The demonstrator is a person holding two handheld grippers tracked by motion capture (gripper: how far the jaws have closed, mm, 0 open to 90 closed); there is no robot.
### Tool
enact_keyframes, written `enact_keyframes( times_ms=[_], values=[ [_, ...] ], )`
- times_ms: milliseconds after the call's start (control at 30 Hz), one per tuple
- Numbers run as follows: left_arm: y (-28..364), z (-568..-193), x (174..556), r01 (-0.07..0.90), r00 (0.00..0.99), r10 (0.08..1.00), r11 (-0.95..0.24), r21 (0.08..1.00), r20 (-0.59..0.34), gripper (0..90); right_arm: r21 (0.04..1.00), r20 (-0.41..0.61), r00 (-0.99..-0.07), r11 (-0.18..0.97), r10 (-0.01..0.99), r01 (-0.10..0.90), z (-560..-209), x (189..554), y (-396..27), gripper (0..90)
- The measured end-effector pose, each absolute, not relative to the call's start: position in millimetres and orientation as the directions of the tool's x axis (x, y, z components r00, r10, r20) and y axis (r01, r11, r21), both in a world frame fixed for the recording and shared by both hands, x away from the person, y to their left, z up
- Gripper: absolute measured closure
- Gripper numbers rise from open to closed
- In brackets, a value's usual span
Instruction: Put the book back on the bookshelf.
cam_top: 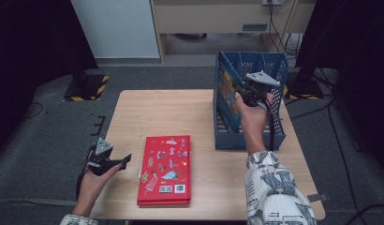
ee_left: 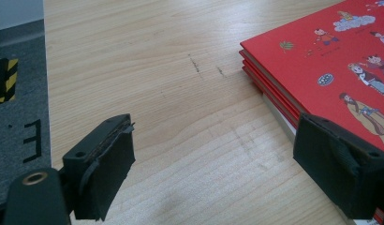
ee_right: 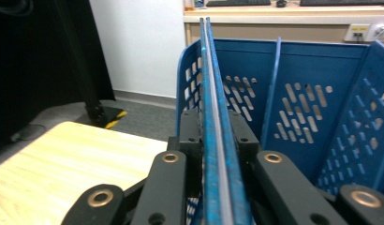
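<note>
Right hand-held gripper (ee_right: 218,140) clamped on blue book (ee_right: 217,117) in blue basket (ee_right: 316,93); left hand-held gripper (ee_left: 218,164) wide beside red books (ee_left: 330,70), no legible writing.

Even indoor light, dark corners, soft shadows, near-lens blur.

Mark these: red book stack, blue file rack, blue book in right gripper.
red book stack (cam_top: 165,169), high view, top cover
blue file rack (cam_top: 250,139), high view, front wall
blue book (ee_right: 217,140), right gripper view, edge
</note>
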State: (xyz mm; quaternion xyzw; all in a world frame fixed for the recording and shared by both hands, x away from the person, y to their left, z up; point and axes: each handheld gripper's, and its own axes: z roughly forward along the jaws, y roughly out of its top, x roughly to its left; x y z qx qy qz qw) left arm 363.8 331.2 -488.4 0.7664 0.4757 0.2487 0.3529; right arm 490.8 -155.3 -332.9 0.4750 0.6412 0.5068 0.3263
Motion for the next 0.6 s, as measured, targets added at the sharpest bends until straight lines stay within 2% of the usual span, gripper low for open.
enact_keyframes(
  times_ms=[200,600],
  values=[
    [331,-489,364,0.555,0.424,0.904,-0.299,0.777,0.045,11.8,0.957,0.009,-0.307,0.080,0.952,0.278,-331,490,-152,82.6],
    [332,-489,365,0.559,0.421,0.907,-0.286,0.778,0.031,12.1,0.968,-0.020,-0.263,0.085,0.964,0.237,-331,496,-144,83.0]
  ],
)
